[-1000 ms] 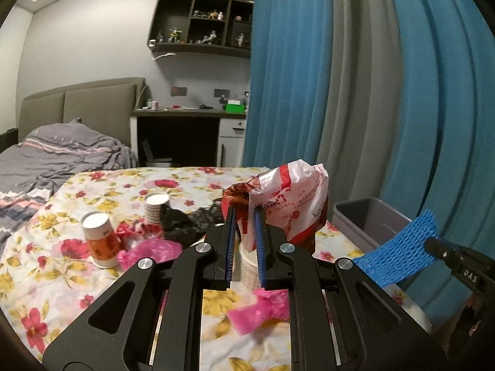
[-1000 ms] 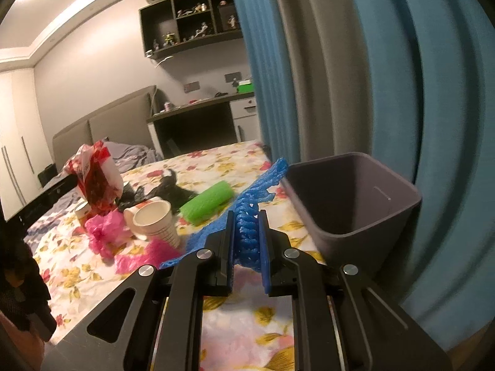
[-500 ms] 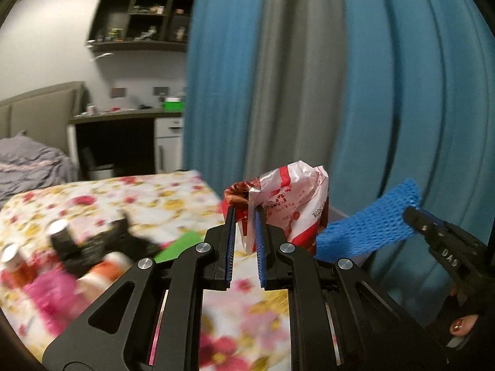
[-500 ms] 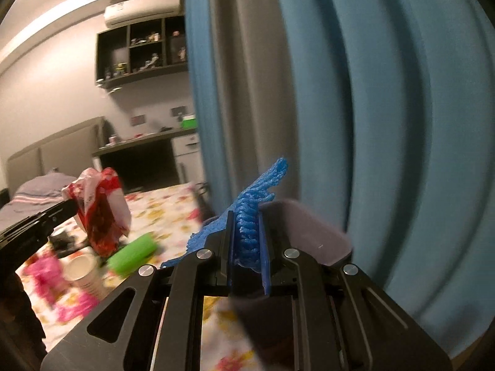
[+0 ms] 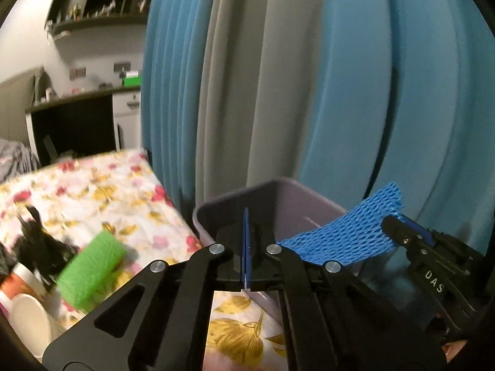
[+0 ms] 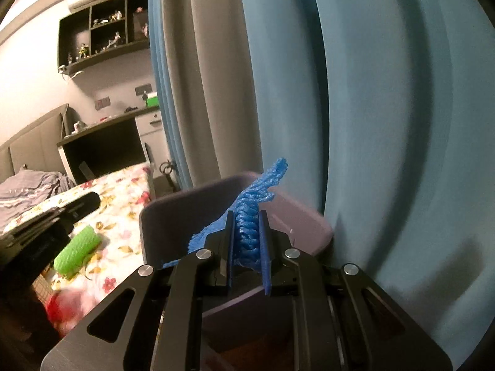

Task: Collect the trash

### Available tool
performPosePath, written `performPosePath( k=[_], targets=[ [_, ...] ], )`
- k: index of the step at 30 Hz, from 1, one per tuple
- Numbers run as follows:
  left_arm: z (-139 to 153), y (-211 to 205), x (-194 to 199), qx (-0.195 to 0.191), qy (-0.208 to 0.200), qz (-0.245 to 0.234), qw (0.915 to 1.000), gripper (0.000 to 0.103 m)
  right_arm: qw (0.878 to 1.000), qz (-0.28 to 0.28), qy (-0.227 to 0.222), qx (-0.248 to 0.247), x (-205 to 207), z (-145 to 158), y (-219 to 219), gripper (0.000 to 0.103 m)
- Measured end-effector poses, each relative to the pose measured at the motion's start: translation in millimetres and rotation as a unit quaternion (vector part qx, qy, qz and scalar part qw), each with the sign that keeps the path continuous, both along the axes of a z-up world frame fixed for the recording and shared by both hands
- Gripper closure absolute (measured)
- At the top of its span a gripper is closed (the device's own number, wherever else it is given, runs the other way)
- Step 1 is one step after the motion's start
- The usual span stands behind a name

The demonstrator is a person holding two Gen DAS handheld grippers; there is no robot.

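My left gripper is shut with its blue pads pressed together and nothing between them; it points at the near rim of the grey-purple bin. No red and white bag shows in the left wrist view. My right gripper is shut on a blue foam net, held just over the bin. From the left wrist view the net hangs across the bin's right side from the right gripper. The left gripper shows as a dark shape at the left.
The bin stands at the corner of the floral table, right against blue and grey curtains. A green foam roll, a white paper cup and black crumpled trash lie to the left. A desk and bed stand behind.
Both grippers swung right, toward the bin and the curtain. The red and white bag has left the left jaws, which closed fully. The right gripper carried the blue net over the bin.
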State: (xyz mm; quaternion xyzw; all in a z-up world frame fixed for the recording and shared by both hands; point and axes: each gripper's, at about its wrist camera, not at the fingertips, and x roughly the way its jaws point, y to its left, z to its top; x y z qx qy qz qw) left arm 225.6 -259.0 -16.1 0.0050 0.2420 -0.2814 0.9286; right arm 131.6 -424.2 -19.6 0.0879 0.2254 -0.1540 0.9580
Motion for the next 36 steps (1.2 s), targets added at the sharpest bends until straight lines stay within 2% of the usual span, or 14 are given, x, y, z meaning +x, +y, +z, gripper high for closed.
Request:
performPosePath(
  k=[3, 5, 7, 9, 10, 11, 12, 15, 19, 22, 29, 32, 35, 36],
  targets=[
    [-2.0, 11.3, 2.9, -0.001, 0.018, 0.014, 0.9997, 0.103, 1.000, -0.001, 0.006, -0.003, -2.8, -5.0, 1.3, 0.088],
    [2.9, 23.5, -3.0, -0.008, 0.012, 0.020, 0.9997, 0.103, 1.000, -0.002, 0.010, -0.003, -3.6, -9.0, 0.7, 0.088],
    [6.3, 37.6, -15.1, -0.004, 0.012, 0.027, 0.9996, 0.094, 1.000, -0.001, 0.011, 0.000, -3.7, -10.4, 1.4, 0.088],
    [7.8, 49.8, -30.9, -0.004, 0.018, 0.021, 0.9996, 0.066, 1.000, 0.000, 0.011, 0.005, 0.2, -10.3, 2.9, 0.088],
    [7.3, 57.8, -42.0, -0.004, 0.013, 0.021, 0.9997, 0.056, 1.000, 0.002, 0.010, 0.007, 0.8, -10.1, 3.7, 0.088],
    [6.6, 65.4, -52.3, -0.003, 0.007, 0.028, 0.9996, 0.039, 1.000, 0.004, 0.007, 0.005, -1.2, -9.7, 5.4, 0.088],
    [4.1, 74.1, -65.0, -0.004, 0.005, 0.031, 0.9995, 0.031, 1.000, 0.004, 0.007, 0.003, -1.9, -8.0, 6.4, 0.088],
    [-8.5, 87.2, -88.6, 0.007, 0.019, 0.029, 0.9994, 0.025, 1.000, 0.009, 0.003, 0.004, -5.1, -6.4, 10.0, 0.088],
    [-35.3, 88.1, -97.7, 0.055, 0.036, 0.038, 0.9971, 0.024, 1.000, 0.016, 0.000, 0.005, -7.5, -4.7, 17.1, 0.088],
    [-54.2, 90.8, -87.5, 0.041, 0.089, 0.033, 0.9947, 0.024, 1.000, 0.021, -0.001, 0.001, -12.0, -2.5, 19.7, 0.088],
    [-71.0, 79.8, -74.2, 0.044, 0.134, 0.001, 0.9900, 0.025, 1.000, 0.026, -0.002, -0.001, -14.2, 0.3, 22.3, 0.088],
    [-76.2, 78.4, -65.8, 0.033, 0.156, -0.011, 0.9871, 0.050, 1.000, 0.030, 0.002, -0.003, -13.0, -1.3, 23.6, 0.088],
    [-77.9, 74.8, -59.7, 0.022, 0.167, -0.023, 0.9855, 0.061, 0.999, 0.033, 0.005, -0.002, -10.7, -2.7, 24.8, 0.088],
    [-77.0, 72.5, -59.8, 0.027, 0.162, -0.024, 0.9861, 0.071, 0.999, 0.033, 0.005, -0.002, -10.4, -3.1, 24.9, 0.088]
  ],
)
